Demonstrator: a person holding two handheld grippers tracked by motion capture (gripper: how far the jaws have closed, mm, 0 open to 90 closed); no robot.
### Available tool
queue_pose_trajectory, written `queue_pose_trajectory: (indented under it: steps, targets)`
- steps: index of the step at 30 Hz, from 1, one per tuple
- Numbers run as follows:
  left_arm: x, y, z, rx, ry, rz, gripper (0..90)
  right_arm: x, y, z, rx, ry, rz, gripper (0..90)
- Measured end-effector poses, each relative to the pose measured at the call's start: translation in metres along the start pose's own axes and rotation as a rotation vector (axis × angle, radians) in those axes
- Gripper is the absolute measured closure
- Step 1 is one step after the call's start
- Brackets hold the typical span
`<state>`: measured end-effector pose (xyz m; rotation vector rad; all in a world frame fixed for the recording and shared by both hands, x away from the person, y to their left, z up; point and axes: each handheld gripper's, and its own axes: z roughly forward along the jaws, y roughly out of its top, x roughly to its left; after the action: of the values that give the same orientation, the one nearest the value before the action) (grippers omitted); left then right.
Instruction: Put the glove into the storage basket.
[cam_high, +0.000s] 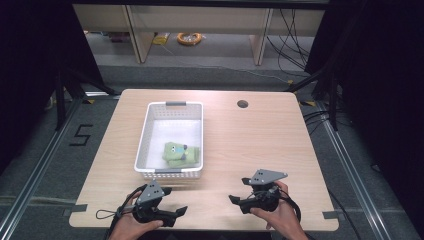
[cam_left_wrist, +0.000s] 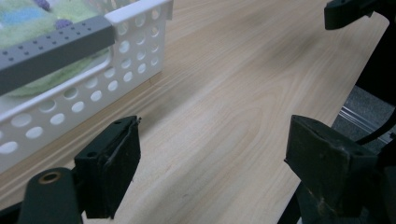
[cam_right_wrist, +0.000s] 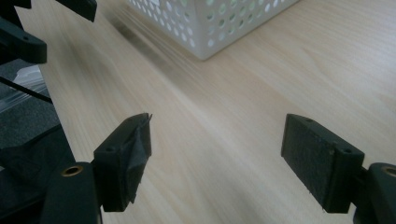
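1. The green plush toy lies in the white basket's near end, long axis crosswise.
2. It sits ahead of the left claw, the nearer one, jaws spread, empty.
3. The right claw, over the worktop, also gapes empty.

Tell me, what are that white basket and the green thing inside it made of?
The basket looks like glossy moulded white plastic: thin walls punched with round holes, grey handle strips. The green item seems a soft, fuzzy fabric, perhaps plush or towelling, going by its nubbly surface.
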<state>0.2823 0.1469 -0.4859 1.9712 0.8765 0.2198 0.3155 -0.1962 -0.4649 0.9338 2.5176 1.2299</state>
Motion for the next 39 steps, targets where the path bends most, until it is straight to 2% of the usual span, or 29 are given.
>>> queue_pose_trajectory:
  steps: [2,3,4,5,6,9,12,13,14,15,16,18,21,23,24,25,26,27,28,29,30,31,32,34,35,36,37,39]
  targets:
    - [-0.002,-0.002,-0.001,-0.01,0.007,0.001,17.1,0.0,-0.006,-0.001,0.004,0.001,-0.008,24.4]
    - [-0.001,-0.002,-0.003,0.009,-0.002,0.005,17.1,0.001,-0.009,-0.001,-0.001,0.004,-0.002,24.3]
    - [-0.001,-0.004,-0.002,-0.014,0.0,0.001,17.1,0.002,-0.012,-0.002,0.004,-0.004,0.009,23.9]
    - [0.0,-0.004,-0.004,0.002,0.002,0.021,17.1,0.004,-0.015,-0.002,0.01,-0.008,0.007,23.5]
    - [0.0,-0.005,-0.003,-0.016,0.004,0.014,17.1,0.005,-0.018,-0.002,0.013,-0.008,0.005,23.5]
    - [-0.001,-0.008,-0.002,-0.001,0.006,0.012,16.9,0.008,-0.024,-0.002,0.021,-0.005,-0.005,22.3]
    - [-0.003,-0.011,0.0,0.021,0.005,0.042,16.9,0.012,-0.029,-0.003,0.028,0.002,-0.007,21.1]
    - [-0.005,-0.012,0.0,0.04,-0.004,0.037,16.9,0.014,-0.031,-0.003,0.038,0.011,0.003,20.9]
    - [-0.007,-0.013,0.002,0.022,-0.004,0.037,16.8,0.015,-0.032,-0.004,0.033,0.017,-0.001,20.4]
    - [-0.008,-0.014,0.001,0.04,-0.016,0.037,16.7,0.015,-0.033,-0.005,0.035,0.008,0.006,19.6]
    - [-0.01,-0.014,0.002,0.037,-0.014,0.033,16.6,0.016,-0.034,-0.006,0.036,0.008,0.009,19.0]
    - [-0.01,-0.015,0.002,0.03,-0.015,0.052,16.3,0.017,-0.036,-0.007,0.023,0.002,0.003,17.4]
    - [-0.01,-0.016,0.002,0.044,-0.019,0.057,15.7,0.016,-0.041,-0.011,0.023,-0.017,0.015,16.7]
    - [-0.009,-0.016,0.001,0.051,-0.007,0.071,15.5,0.016,-0.042,-0.011,0.029,-0.018,0.024,16.7]
    - [-0.013,-0.018,0.002,0.037,-0.009,0.033,15.0,0.016,-0.045,-0.012,0.025,-0.013,0.021,16.7]
    - [-0.011,-0.017,0.001,0.048,-0.01,0.073,15.0,0.016,-0.046,-0.014,0.026,-0.027,0.032,16.7]
    - [-0.011,-0.017,0.001,0.053,-0.015,0.075,15.0,0.016,-0.047,-0.014,0.029,-0.026,0.03,16.7]
    - [-0.011,-0.017,0.001,0.053,-0.015,0.075,15.0,0.017,-0.047,-0.014,0.034,-0.023,0.036,16.7]
    - [-0.011,-0.017,0.001,0.057,-0.013,0.076,15.0,0.018,-0.048,-0.014,0.03,-0.028,0.022,16.7]
    - [-0.011,-0.018,0.002,0.052,-0.004,0.067,15.0,0.018,-0.048,-0.014,0.034,-0.031,0.027,16.7]
    - [-0.011,-0.018,0.002,0.057,-0.015,0.052,15.0,0.018,-0.049,-0.015,0.037,-0.026,0.022,16.7]
    - [-0.011,-0.018,0.003,0.064,-0.011,0.041,15.0,0.019,-0.049,-0.015,0.049,-0.027,0.04,16.7]
    - [-0.009,-0.018,0.004,0.056,0.002,0.07,15.0,0.018,-0.05,-0.014,0.04,-0.033,0.023,16.7]
    - [-0.008,-0.018,0.003,0.065,-0.007,0.071,15.0,0.016,-0.05,-0.014,0.047,-0.037,0.019,16.7]
    - [-0.009,-0.019,0.005,0.049,-0.007,0.051,15.0,0.015,-0.05,-0.014,0.047,-0.042,0.017,16.7]
    - [-0.009,-0.019,0.005,0.05,-0.004,0.052,15.0,0.015,-0.051,-0.014,0.041,-0.046,0.022,16.7]
    - [-0.009,-0.019,0.005,0.056,-0.003,0.03,15.1,0.015,-0.051,-0.014,0.042,-0.046,0.021,16.7]
    - [-0.006,-0.018,0.003,0.067,-0.004,0.066,15.0,0.015,-0.051,-0.013,0.05,-0.039,0.031,16.8]
